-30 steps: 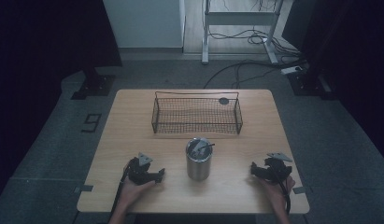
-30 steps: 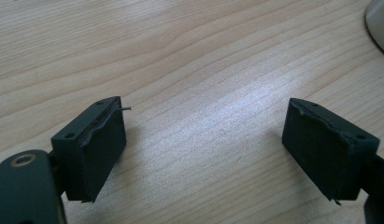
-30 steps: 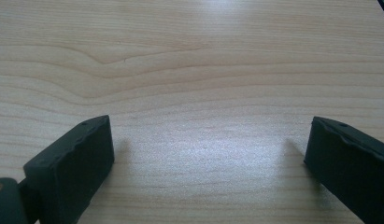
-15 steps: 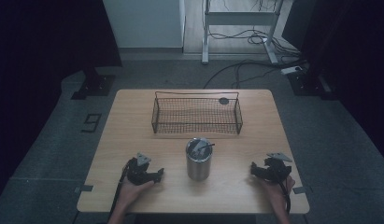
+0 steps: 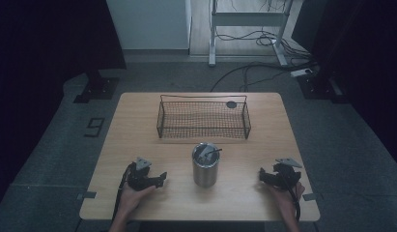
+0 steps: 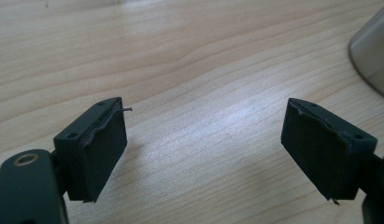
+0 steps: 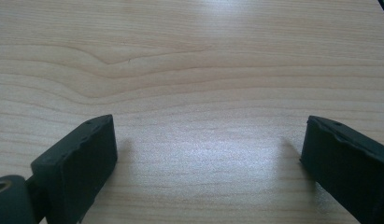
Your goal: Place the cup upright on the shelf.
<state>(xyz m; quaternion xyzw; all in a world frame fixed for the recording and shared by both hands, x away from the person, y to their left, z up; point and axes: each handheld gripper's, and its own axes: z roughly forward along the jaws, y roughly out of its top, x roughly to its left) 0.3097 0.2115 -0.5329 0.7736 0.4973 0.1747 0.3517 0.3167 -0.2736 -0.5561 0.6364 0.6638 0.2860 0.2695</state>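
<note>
While apart: both jaws, metal cup (image 5: 205,164).

The left tool (image 5: 160,180) seems to have crept slightly toward three o'clock, nearer the steel cup (image 5: 205,164); hard to tell in this light.

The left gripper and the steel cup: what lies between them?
Bare wooden table; high view shows nothing between left gripper and steel cup.

We're in a lab or test room: a lone wooden table (image 5: 138,125) on grey carpet (image 5: 51,154), black curtains (image 5: 51,38) at the sides, loose cables (image 5: 254,72) trailing under a metal desk frame (image 5: 244,19).
</note>
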